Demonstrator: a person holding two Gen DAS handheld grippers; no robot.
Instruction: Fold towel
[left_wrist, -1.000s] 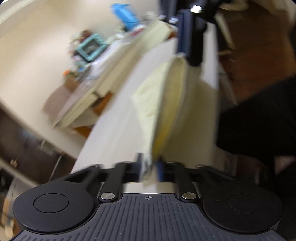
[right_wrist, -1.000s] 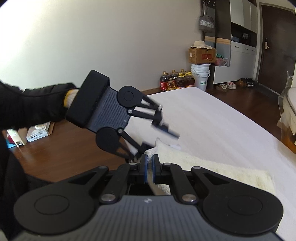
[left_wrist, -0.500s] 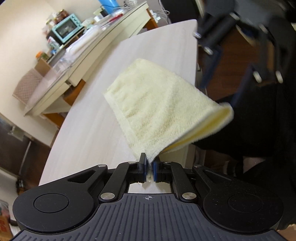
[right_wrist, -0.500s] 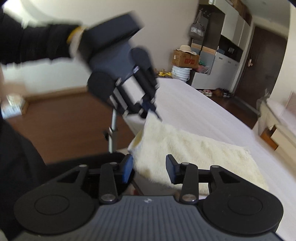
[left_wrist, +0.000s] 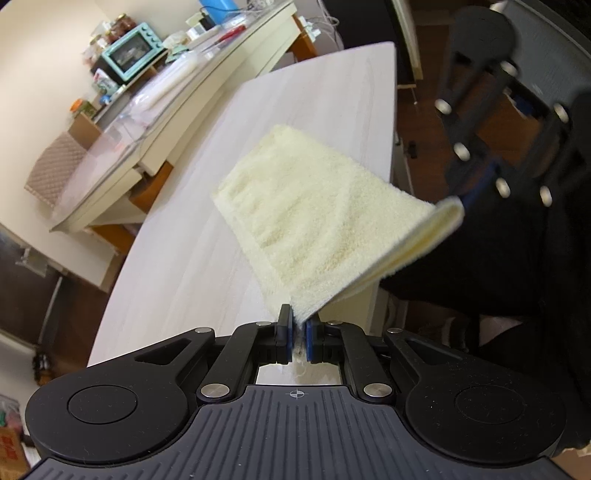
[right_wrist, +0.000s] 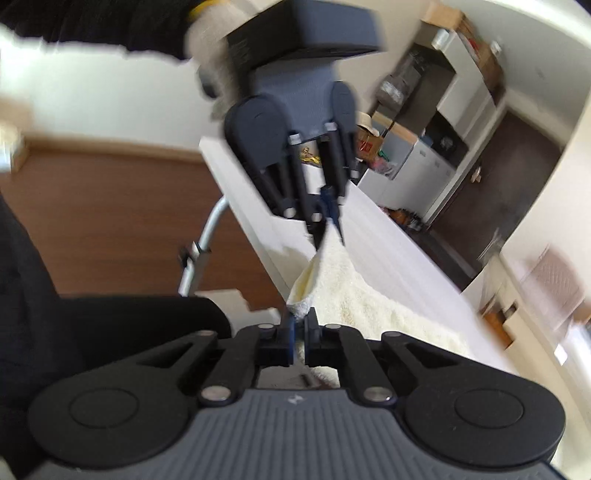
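towel: pale yellow terry cloth, fuzzy looped nap, matt | table: pale wood-grain top, smooth, low sheen | left gripper: matt black plastic, ribbed grey body, blue pads, bright metal pins | right gripper: same matt plastic, metal pins | floor at 9 o'clock: brown wood, smooth

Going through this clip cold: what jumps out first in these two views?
The pale yellow towel, already doubled over, is stretched above the near edge of the white table. Each tool pinches a near corner: the left tool in its own view, the right tool in its own. A teal toaster oven sits on the far counter.
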